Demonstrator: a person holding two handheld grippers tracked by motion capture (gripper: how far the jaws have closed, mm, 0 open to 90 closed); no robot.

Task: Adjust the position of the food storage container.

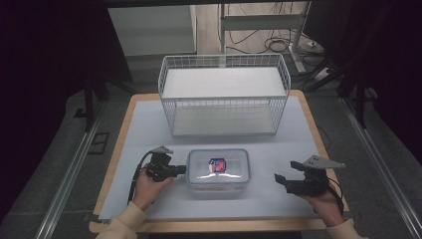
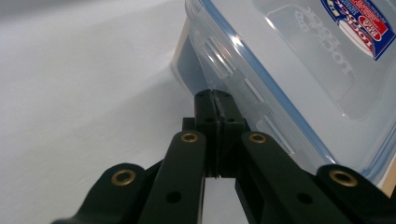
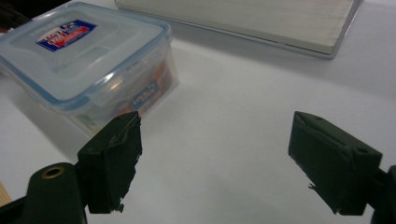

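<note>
Clenched left gripper (image 1: 182, 170) at the plastic container's (image 1: 219, 172) left end.
The released right gripper (image 1: 279, 180) rests well apart, to the container's right.

Directly ahead of the left gripper (image 1: 182, 170), its closed jaws meet the latch flap on the side wall of the clear rectangular plastic container with a blue-sealed lid (image 1: 219, 172), so that way is blocked. Bare white table covering (image 1: 144, 134) lies open on its other sides. The right gripper (image 1: 279, 180) has open surface between itself and the container; beyond, the white wire basket (image 1: 224, 94) walls off the far side
</note>
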